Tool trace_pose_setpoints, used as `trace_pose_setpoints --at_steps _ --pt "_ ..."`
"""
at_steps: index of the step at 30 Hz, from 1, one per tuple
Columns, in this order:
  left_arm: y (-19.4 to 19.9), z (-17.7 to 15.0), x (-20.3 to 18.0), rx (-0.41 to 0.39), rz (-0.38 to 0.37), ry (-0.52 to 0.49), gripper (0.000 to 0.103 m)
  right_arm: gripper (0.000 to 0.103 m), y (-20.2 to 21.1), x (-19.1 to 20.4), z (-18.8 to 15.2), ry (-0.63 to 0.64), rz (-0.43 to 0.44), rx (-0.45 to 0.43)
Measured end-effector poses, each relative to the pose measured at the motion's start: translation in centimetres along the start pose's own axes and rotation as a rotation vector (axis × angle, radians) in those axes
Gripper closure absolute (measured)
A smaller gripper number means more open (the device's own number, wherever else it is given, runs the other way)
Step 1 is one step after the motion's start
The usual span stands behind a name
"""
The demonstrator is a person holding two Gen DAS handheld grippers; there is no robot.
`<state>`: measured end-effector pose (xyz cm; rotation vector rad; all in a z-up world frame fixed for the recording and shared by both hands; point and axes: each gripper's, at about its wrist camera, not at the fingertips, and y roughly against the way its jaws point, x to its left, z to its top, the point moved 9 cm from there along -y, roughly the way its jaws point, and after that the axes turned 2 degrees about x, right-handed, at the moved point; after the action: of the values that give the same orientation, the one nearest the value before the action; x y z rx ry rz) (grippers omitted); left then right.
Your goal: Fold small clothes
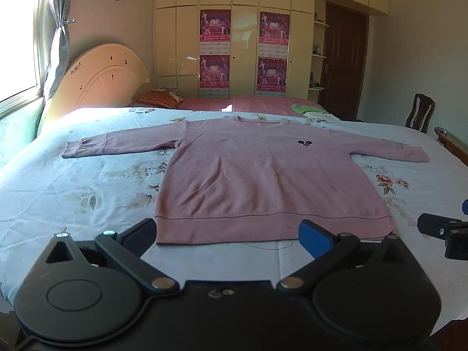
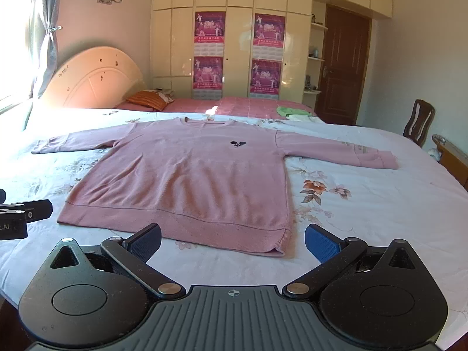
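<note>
Both tools, left and right, gape before pink sweater on floral bedsheet.

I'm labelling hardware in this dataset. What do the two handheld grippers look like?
Both are matte black, with two round discs and silver-riveted linkage bars. The left gripper and right gripper each have blue-padded fingers. The right's base is ribbed grey with a crosshair mark.
</note>
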<state>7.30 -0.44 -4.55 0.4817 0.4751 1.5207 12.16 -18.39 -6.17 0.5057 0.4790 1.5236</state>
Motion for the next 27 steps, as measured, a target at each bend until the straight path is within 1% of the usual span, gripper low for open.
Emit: trace_pose_setpoints --at_steps 27 --pt "-0.06 -0.10 -0.20 0.004 0.002 0.004 0.000 0.000 -0.21 0.06 0.03 0.001 0.000 -0.004"
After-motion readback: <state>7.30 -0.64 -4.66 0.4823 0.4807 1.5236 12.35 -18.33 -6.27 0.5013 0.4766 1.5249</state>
